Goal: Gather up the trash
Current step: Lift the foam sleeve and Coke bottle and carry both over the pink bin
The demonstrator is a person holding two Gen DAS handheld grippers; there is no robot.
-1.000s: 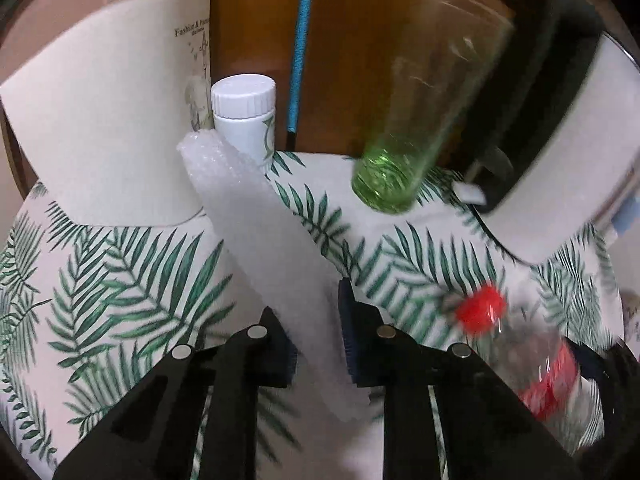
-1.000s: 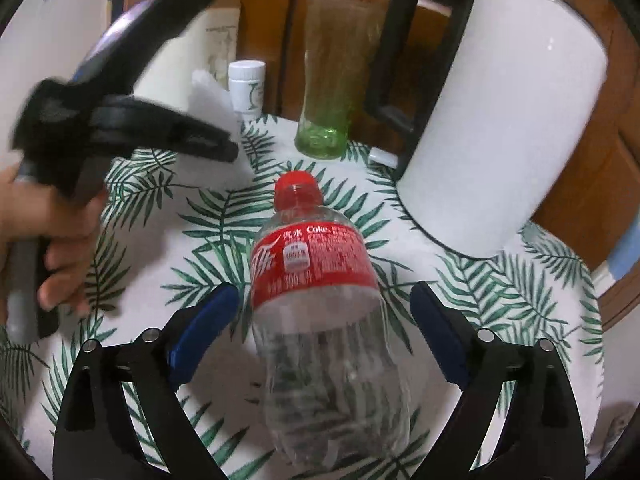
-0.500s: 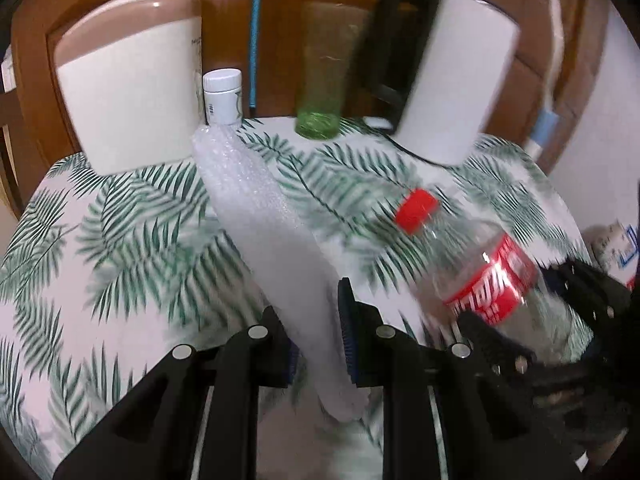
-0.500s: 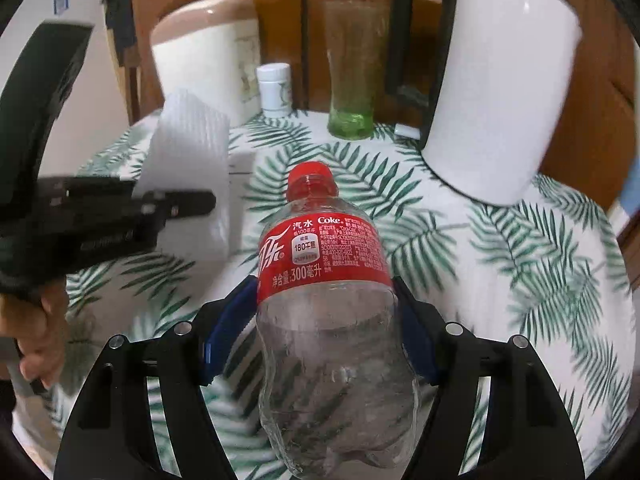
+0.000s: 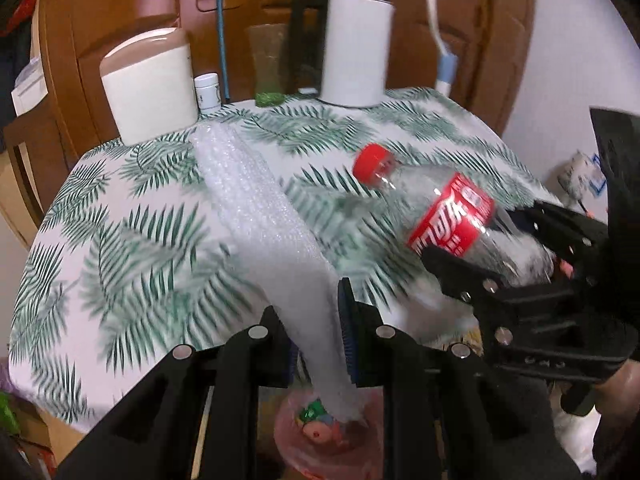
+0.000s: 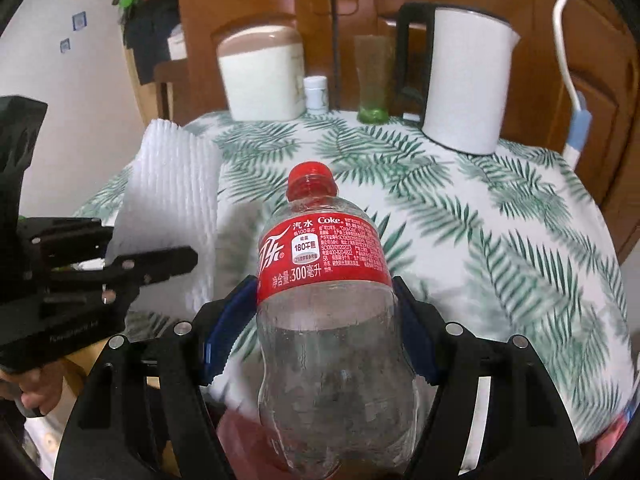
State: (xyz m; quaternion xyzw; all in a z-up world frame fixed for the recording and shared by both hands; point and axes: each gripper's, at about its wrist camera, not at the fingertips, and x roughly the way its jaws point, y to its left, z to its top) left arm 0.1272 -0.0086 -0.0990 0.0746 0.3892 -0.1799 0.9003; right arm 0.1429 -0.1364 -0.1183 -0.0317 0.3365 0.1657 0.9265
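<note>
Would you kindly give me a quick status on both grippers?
Left gripper shut on foam sheet. Right gripper shut on Coke bottle. Pink bin below, nothing blocking.

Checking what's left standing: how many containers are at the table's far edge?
4: the beige-lidded canister at left, the small white bottle beside it, the green glass, then the white kettle at right. Others may hide behind them.

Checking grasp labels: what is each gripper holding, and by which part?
Left gripper: white foam sheet, pinched near its lower end. Right gripper: empty Coke bottle, clamped across the body just below the label.
</note>
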